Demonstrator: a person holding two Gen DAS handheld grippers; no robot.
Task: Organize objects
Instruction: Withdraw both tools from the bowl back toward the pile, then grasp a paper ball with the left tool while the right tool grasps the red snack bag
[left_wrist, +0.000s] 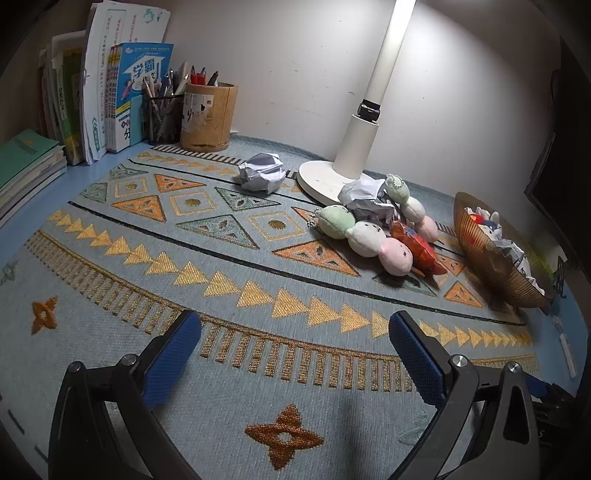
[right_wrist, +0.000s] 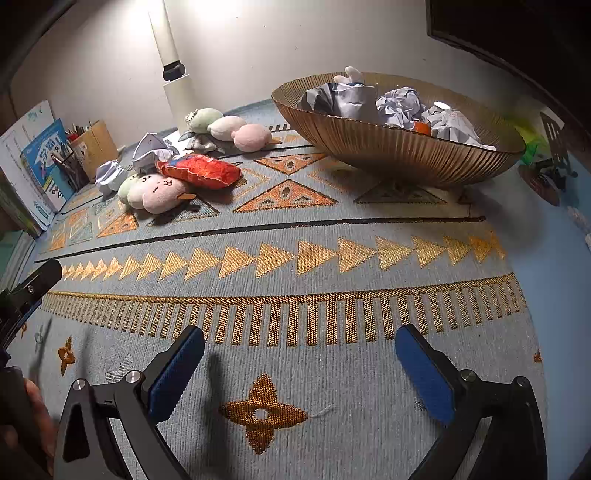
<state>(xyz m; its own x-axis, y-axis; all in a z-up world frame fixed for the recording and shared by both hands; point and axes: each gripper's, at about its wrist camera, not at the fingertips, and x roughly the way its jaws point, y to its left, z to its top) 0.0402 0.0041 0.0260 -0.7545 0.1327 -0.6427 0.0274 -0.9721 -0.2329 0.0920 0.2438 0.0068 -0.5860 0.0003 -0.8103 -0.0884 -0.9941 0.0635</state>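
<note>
Bowl (right_wrist: 399, 162): collecting crumpled paper already.
Toys (left_wrist: 369, 236): loose by lamp (left_wrist: 365, 122), unsorted.
Left gripper (left_wrist: 295, 332), right gripper (right_wrist: 299, 347): jaws wide, empty.

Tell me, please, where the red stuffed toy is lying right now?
The red stuffed toy lies on the patterned mat, right of centre in the left wrist view, wedged between the two dango plushies, with the ribbed bowl to its right.
</note>
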